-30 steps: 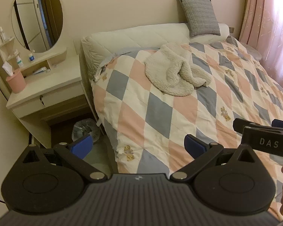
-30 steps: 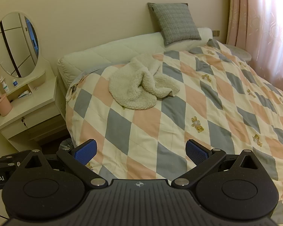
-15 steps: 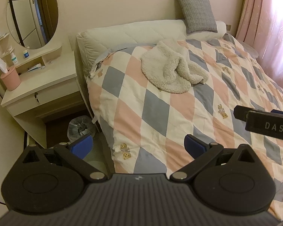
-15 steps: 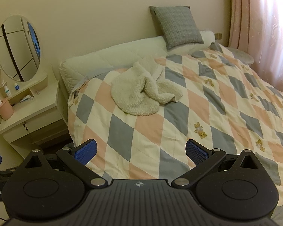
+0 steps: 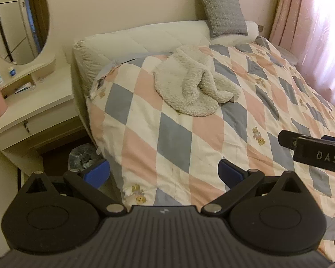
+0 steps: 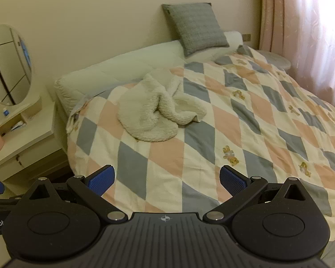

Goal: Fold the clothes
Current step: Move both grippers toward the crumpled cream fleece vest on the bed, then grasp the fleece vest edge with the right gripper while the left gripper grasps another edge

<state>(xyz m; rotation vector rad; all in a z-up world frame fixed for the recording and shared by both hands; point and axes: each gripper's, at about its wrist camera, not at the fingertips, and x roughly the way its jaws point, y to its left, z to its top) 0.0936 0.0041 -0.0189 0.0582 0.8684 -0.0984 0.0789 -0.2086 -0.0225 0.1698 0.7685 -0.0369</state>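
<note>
Both views have closed in on the bed since a second ago; nothing on it has shifted. Cream fleece garment lies crumpled on the pink, grey and white diamond-patterned quilt, near the headboard end, well ahead of both tools. Left hand-held gripper and right hand-held gripper are released, jaws spread wide, likely readying to reach for the garment. Right unit's side reads "DAS"; left unit's shows "Robot", cut off.
</note>
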